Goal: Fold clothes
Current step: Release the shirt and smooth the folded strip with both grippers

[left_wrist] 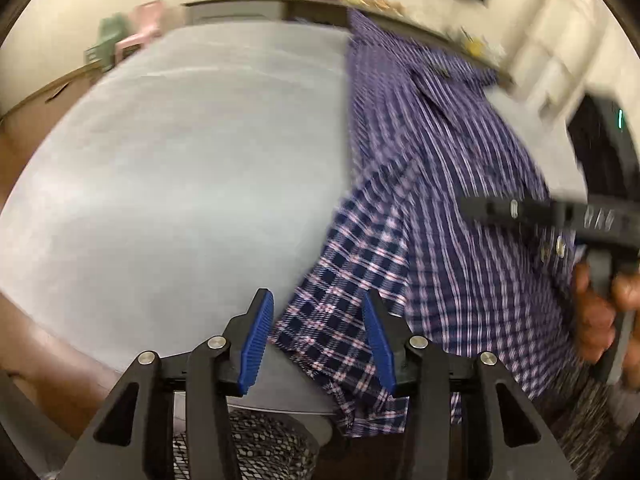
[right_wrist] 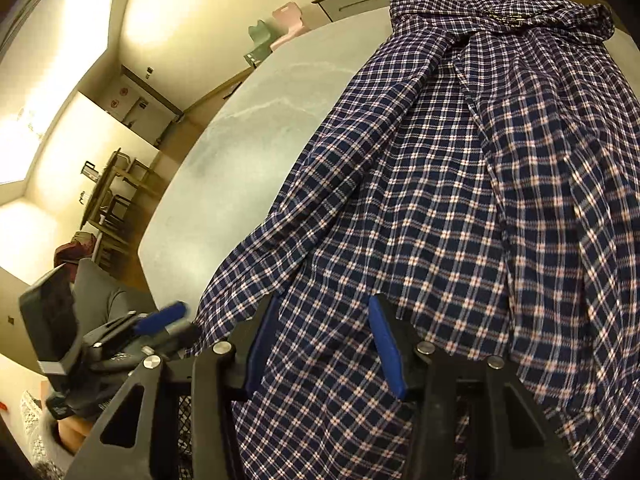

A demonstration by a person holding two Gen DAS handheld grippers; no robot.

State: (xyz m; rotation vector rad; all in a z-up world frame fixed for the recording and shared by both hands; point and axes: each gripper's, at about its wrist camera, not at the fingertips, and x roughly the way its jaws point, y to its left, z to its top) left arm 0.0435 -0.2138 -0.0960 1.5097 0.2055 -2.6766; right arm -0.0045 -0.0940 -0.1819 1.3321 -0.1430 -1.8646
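Shirt (right_wrist: 460, 200): navy plaid with pink and white lines, spread along the right side of the table from far edge to near edge, hem hanging over the near edge; rumpled, collar end bunched near the far edge.
Table (left_wrist: 180, 160): pale grey top, left part bare.
Left tool (left_wrist: 318, 340): blue pads spread wide, poised at the near edge over the shirt's lower left corner; plaid cloth lies between the pads, no pinch visible.
Left tool, seen from the right wrist (right_wrist: 160, 320): blurred, just beside the shirt's left hem corner at the near edge.
Right tool (right_wrist: 324, 348): blue pads wide apart, plaid fabric running between and under them at the near edge; not clamped.
Right tool, seen from the left wrist (left_wrist: 540, 212): black body blurred, above the shirt's right part.
Right hand (left_wrist: 596, 312): wrapped on the handle, beside the shirt's right edge.
Containers: black mesh basket (left_wrist: 256, 444) below the near edge, under the left tool; contents cannot be told.
Beyond the far left corner: green and pink chairs (left_wrist: 132, 32), blurred.
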